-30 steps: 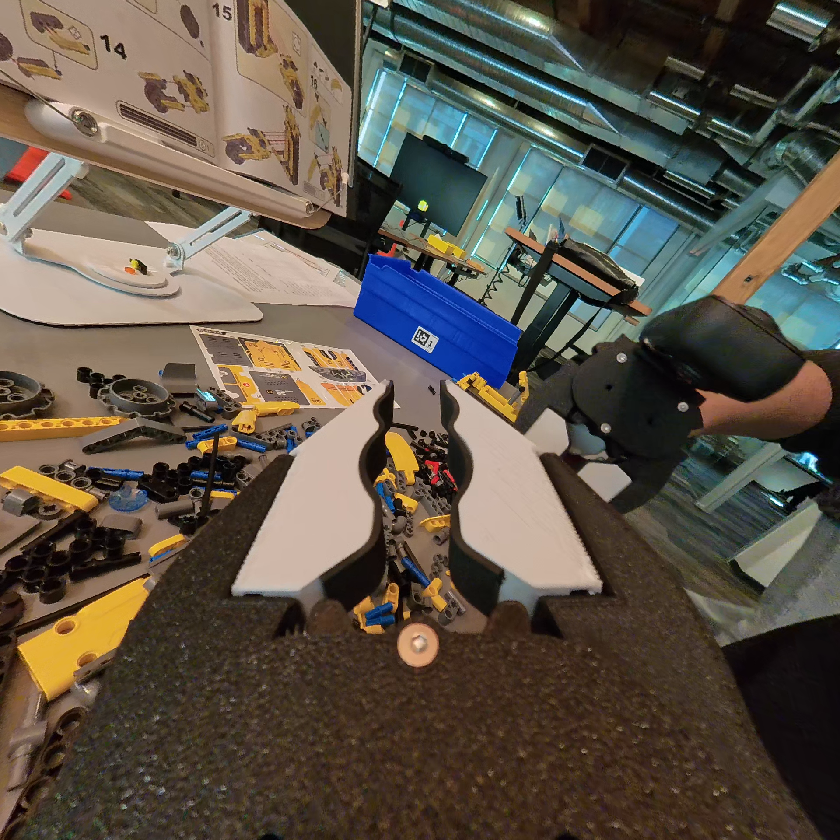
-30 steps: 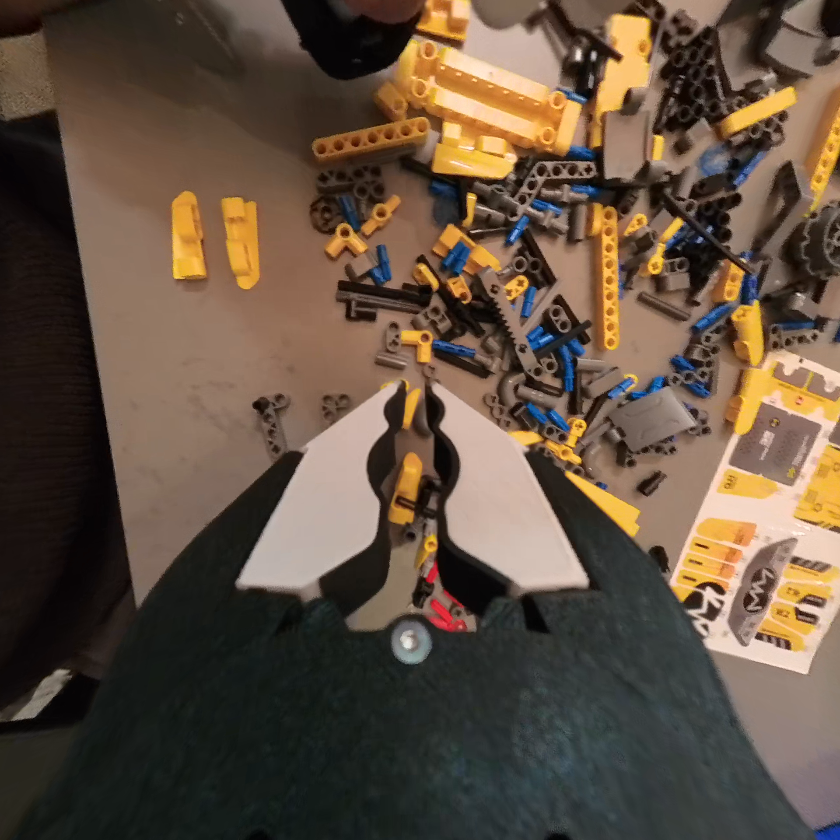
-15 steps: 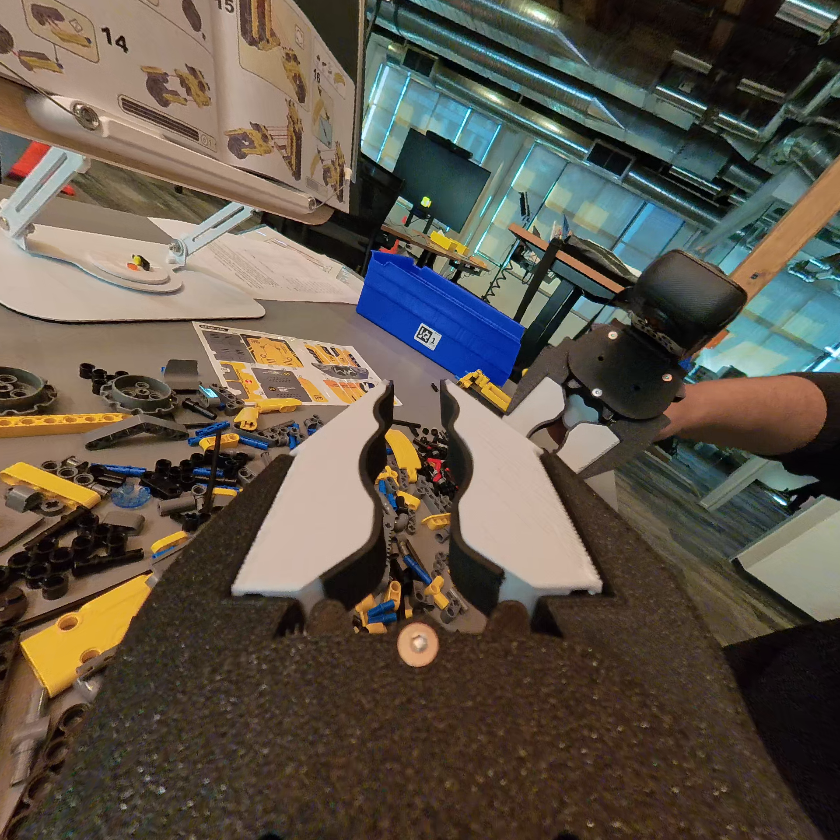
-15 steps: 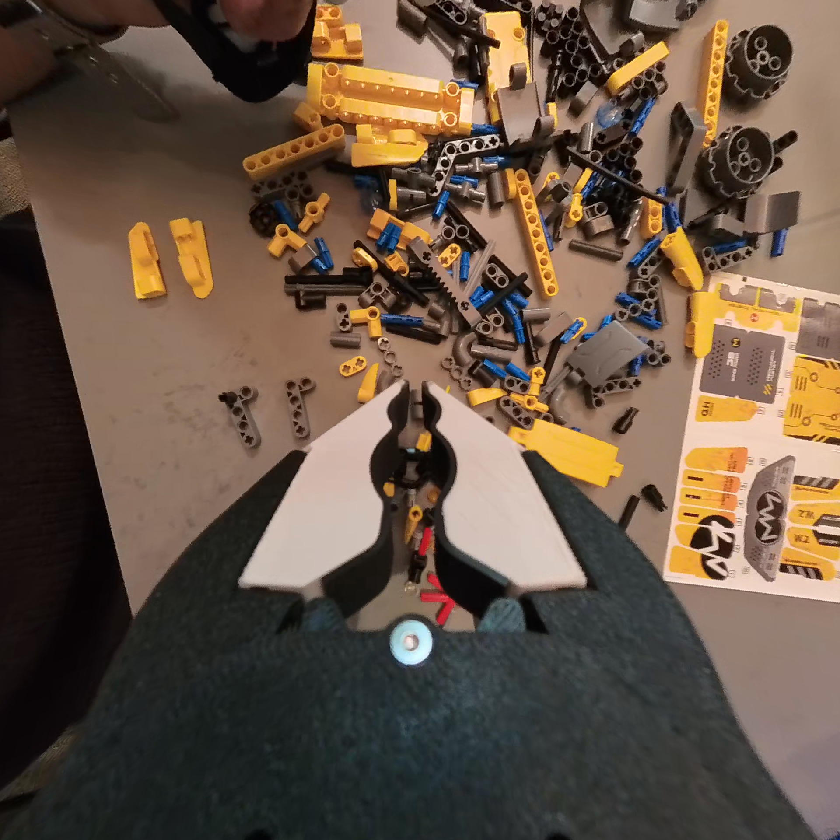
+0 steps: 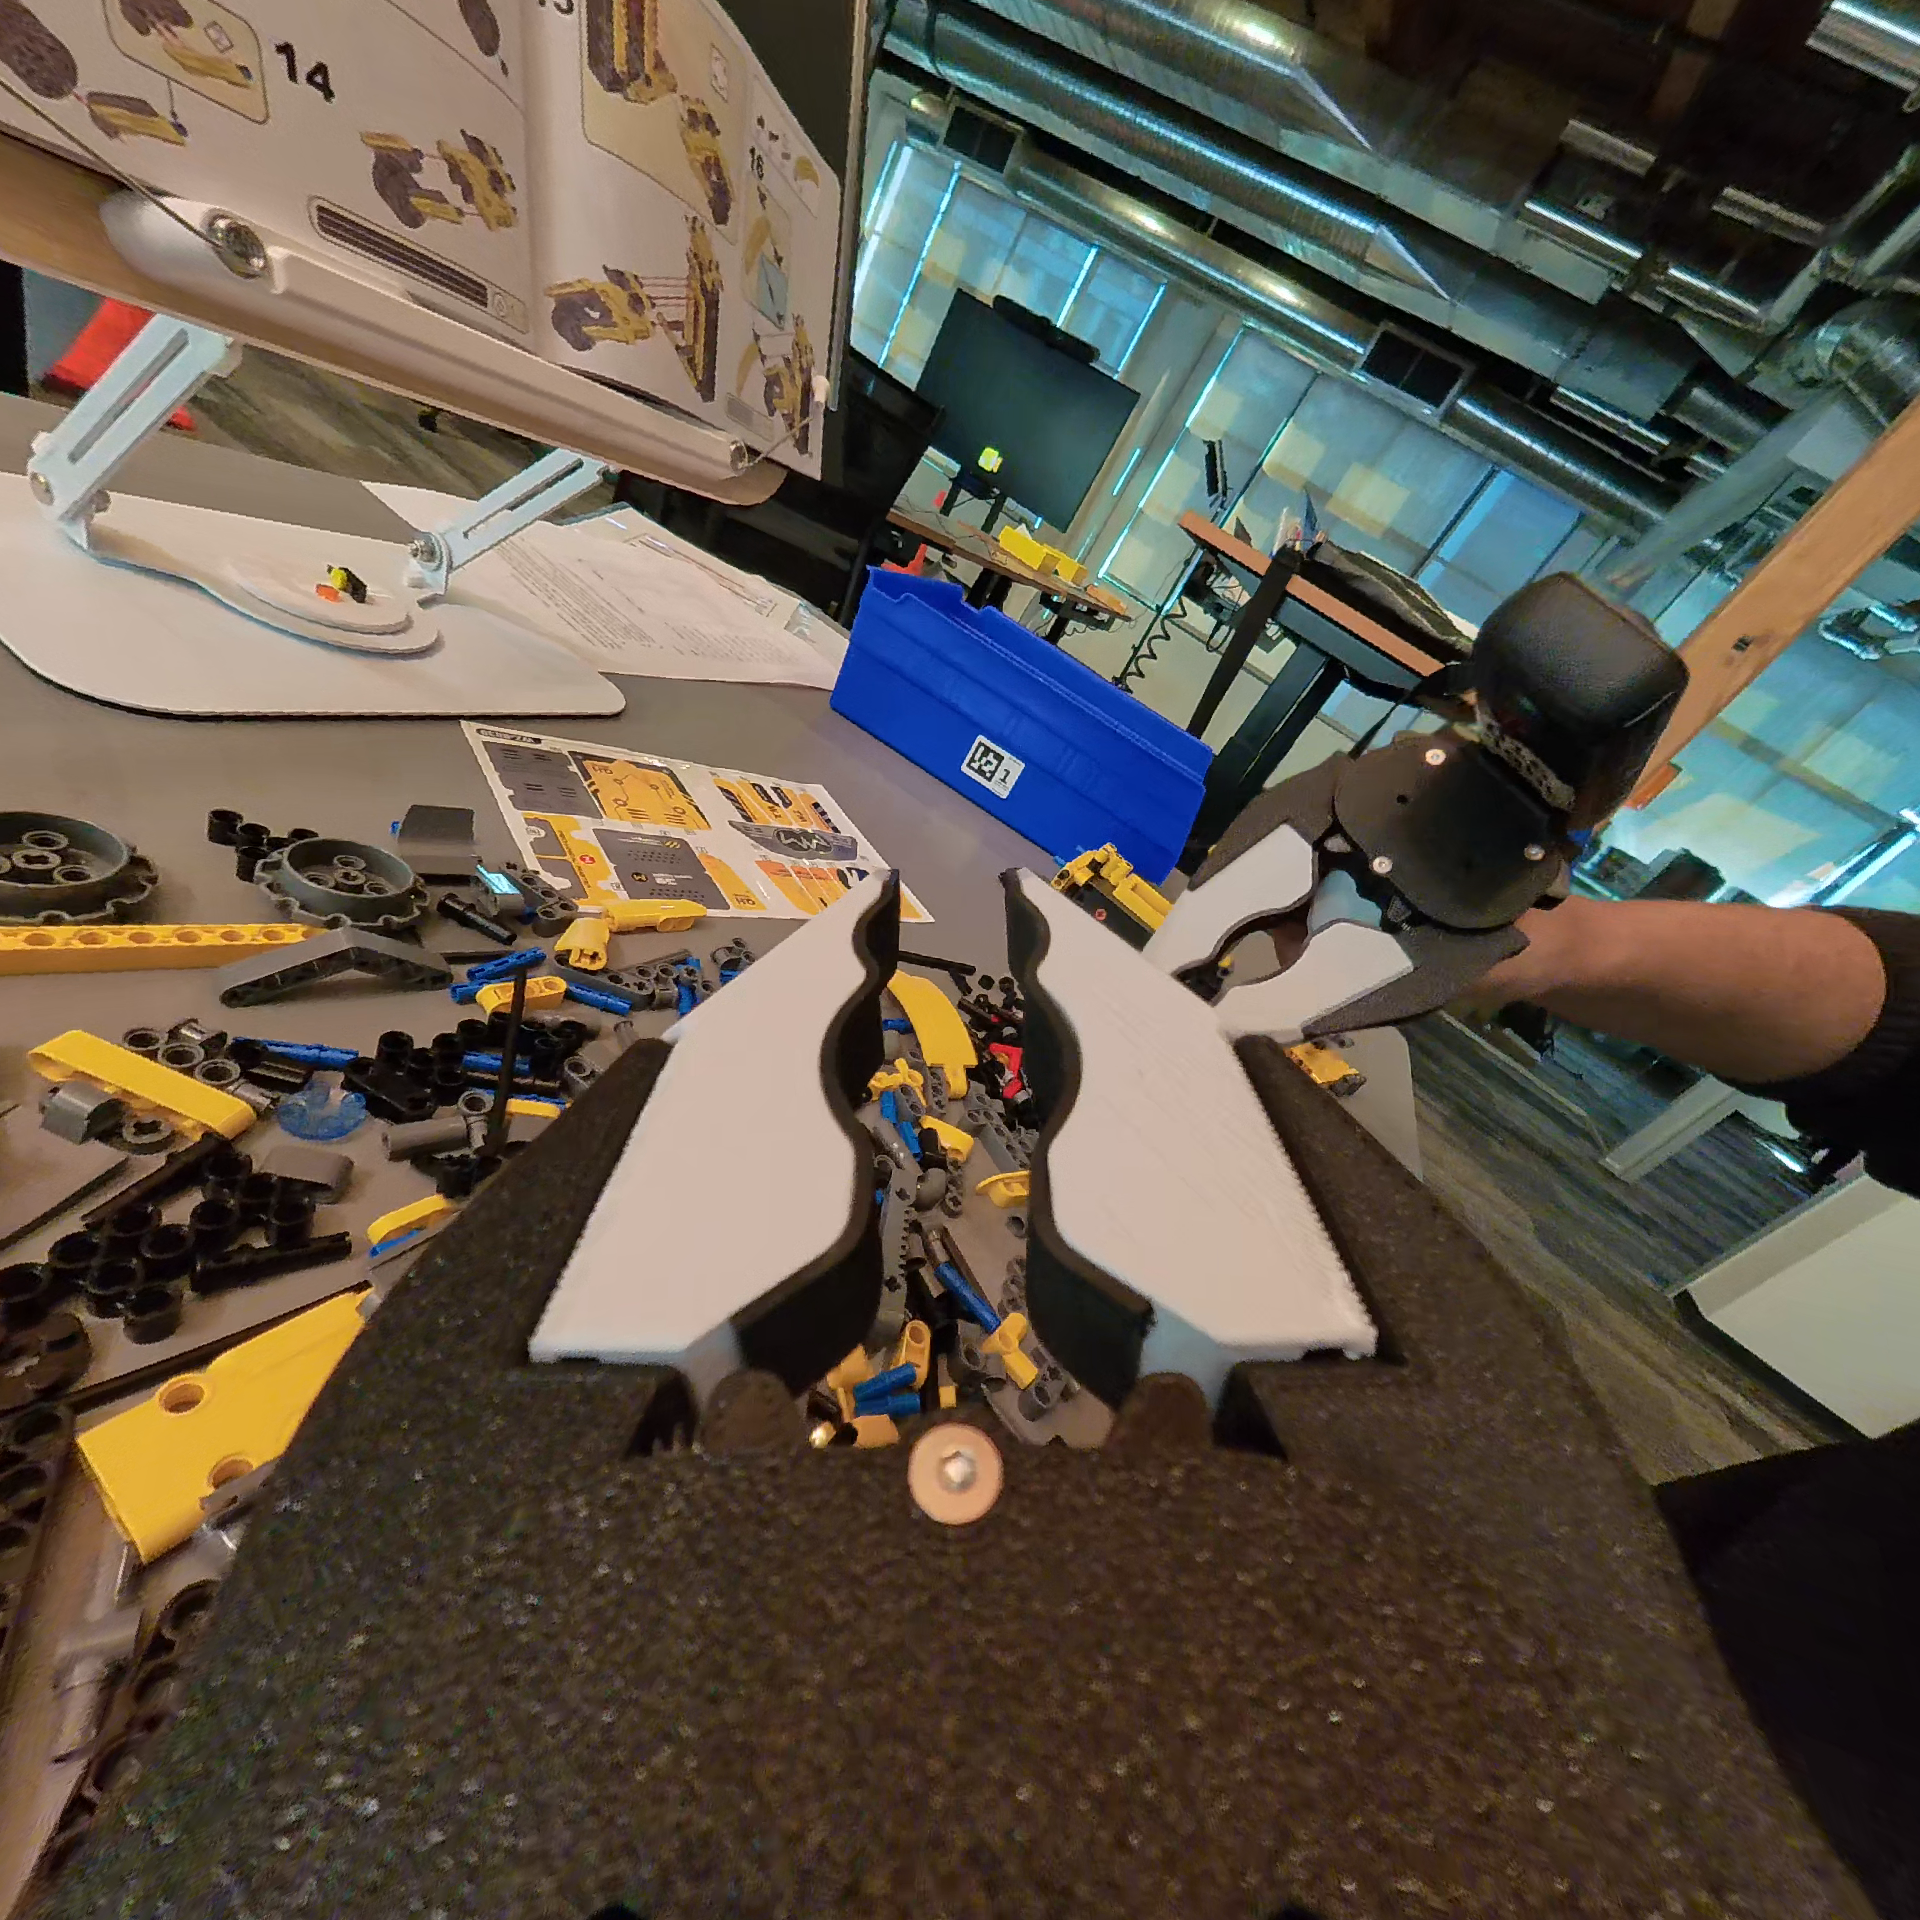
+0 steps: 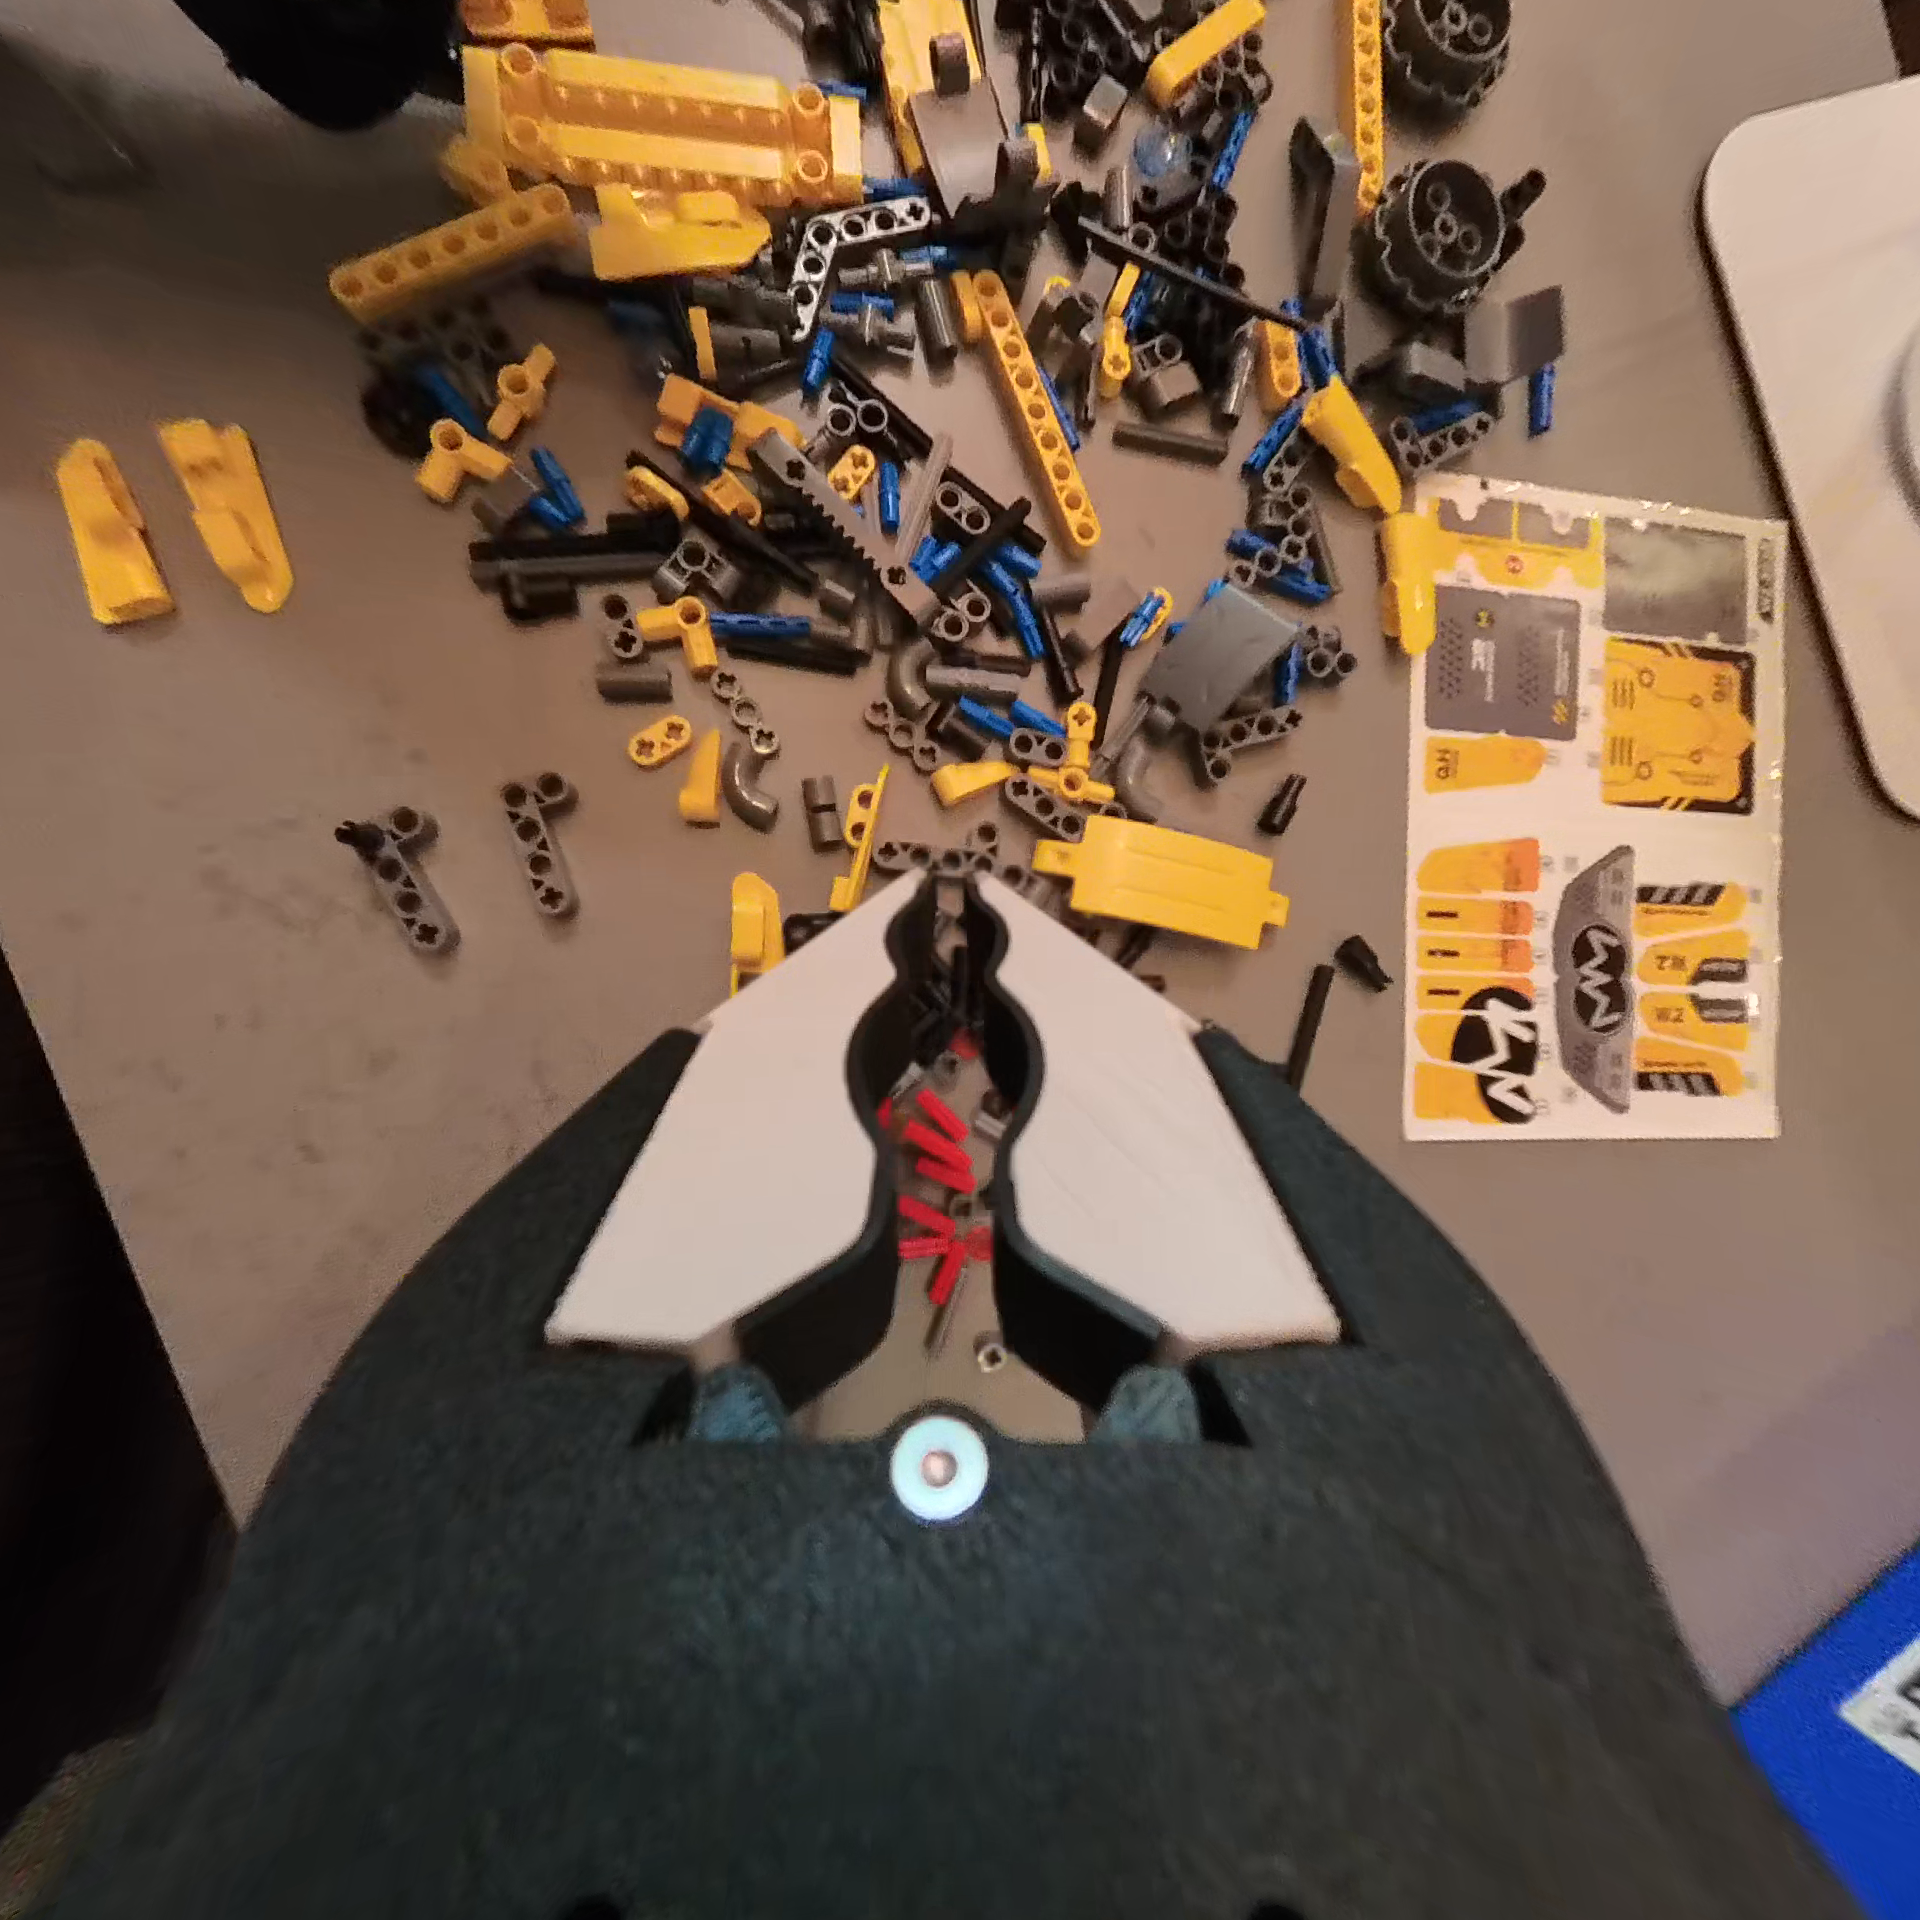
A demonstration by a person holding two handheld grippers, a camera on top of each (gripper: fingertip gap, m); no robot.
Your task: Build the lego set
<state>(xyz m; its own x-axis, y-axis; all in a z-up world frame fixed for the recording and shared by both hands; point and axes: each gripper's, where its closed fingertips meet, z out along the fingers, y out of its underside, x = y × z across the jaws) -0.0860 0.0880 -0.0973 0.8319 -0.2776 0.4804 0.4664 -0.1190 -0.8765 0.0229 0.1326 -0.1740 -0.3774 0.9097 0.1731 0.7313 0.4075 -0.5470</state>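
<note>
Two grippers are in my hands, and neither touches the table (image 6: 260, 727). My right gripper (image 6: 940, 883) has its tips drawn nearly together, and a small black piece (image 6: 935, 992) seems caught in the gap, lying lengthwise along the fingers. Red pins (image 6: 935, 1143) lie below it, a yellow panel (image 6: 1164, 888) sits just ahead to the right, and the sticker sheet (image 6: 1590, 810) is farther right. My left gripper (image 5: 951, 894) is spread and empty. The loose pile of pieces (image 5: 925, 1143) lies directly under its gap, and the right gripper hangs close on its right. Farther ahead stand the blue bin (image 5: 1018, 727) and the propped instruction booklet (image 5: 468, 208).
</note>
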